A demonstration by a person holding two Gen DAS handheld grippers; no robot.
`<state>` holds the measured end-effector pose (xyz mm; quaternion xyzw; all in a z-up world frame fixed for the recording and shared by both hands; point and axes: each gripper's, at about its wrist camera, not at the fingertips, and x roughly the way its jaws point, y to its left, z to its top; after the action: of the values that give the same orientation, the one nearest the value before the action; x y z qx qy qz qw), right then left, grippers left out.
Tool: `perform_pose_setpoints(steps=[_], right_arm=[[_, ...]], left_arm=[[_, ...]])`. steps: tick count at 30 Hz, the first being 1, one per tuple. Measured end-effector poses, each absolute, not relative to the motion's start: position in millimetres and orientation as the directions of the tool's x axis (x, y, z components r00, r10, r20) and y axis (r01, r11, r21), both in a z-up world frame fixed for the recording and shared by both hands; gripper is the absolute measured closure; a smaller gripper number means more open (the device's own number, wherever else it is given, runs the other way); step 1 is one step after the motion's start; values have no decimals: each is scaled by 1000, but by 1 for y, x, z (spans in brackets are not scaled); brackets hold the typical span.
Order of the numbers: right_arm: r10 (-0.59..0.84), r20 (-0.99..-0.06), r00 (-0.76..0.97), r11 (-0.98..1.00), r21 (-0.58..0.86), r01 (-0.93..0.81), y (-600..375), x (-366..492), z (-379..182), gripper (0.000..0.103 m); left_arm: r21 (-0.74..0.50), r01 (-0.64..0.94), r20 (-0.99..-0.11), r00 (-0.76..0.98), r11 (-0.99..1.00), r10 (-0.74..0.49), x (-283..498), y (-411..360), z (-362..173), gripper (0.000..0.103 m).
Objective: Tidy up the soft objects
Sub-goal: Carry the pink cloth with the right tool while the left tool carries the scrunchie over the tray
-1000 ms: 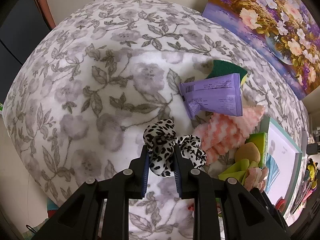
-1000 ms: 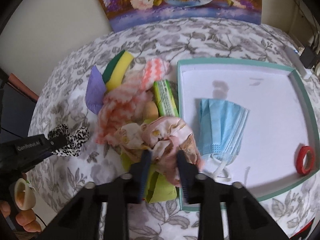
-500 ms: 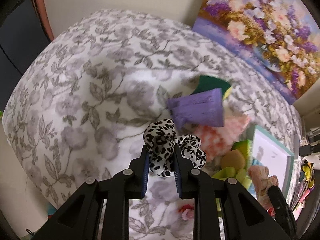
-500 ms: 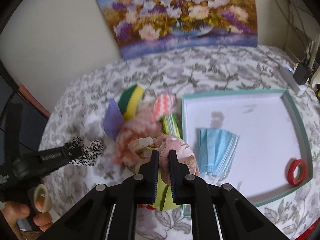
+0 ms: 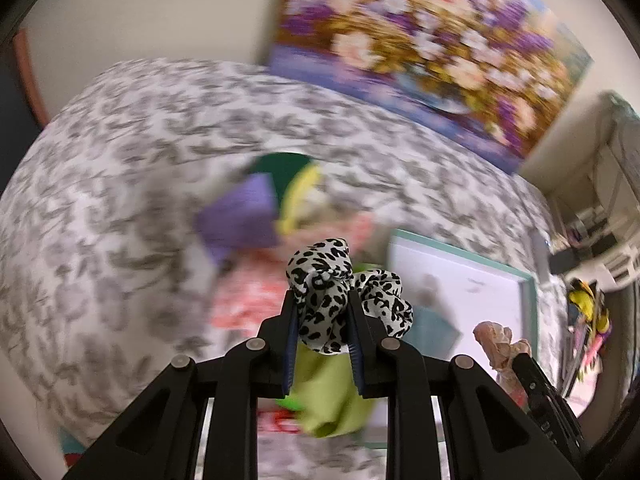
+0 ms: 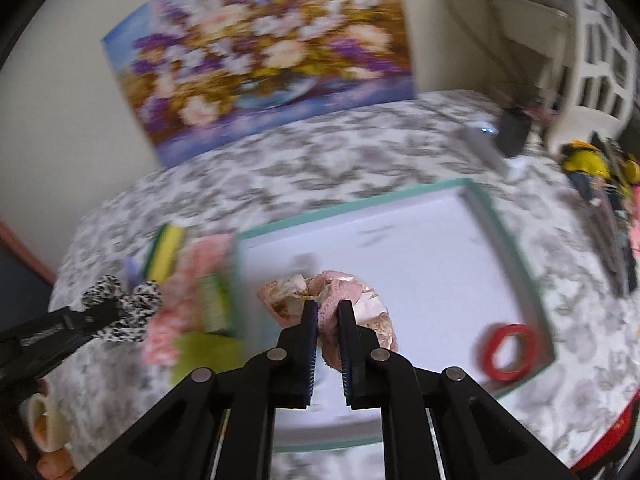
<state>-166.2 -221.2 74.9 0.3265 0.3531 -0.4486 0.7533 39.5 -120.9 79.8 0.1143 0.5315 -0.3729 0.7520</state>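
My left gripper is shut on a black-and-white leopard-print scrunchie, held in the air above the pile of soft things. My right gripper is shut on a pink floral scrunchie, which hangs over the white tray with a teal rim. In the left wrist view the pink scrunchie shows at lower right, near the tray. From the right wrist, the leopard scrunchie appears at left in the other gripper. The whole scene is motion-blurred.
On the floral tablecloth lie a purple packet, a green-and-yellow sponge, a pink-and-white cloth and a lime-green cloth. A red tape ring lies in the tray. A flower painting leans against the wall.
Both grippers rose and swung toward the tray, carrying their scrunchies. The right gripper closed on the pink scrunchie and lifted it off the pile.
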Motion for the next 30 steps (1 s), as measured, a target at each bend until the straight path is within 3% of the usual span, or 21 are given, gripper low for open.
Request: perform_pose_setpoints(steps=[7,27,30], right_arm=[[-471,-833,288,269,175,947,-252,-216,59,92],[-485,-835,261,234,164,958,-285,-221,47,92],[-481,-837,260,227,167,959,-287,-225,45,89]], left_arm=[[-239,761,-872,105,603,-479,-10,-166,74,80],[-186,849,-870,92,494,-485,-54,-238,50,80],[-186,848,-874,88,496,-478,-54,-241,48,71]])
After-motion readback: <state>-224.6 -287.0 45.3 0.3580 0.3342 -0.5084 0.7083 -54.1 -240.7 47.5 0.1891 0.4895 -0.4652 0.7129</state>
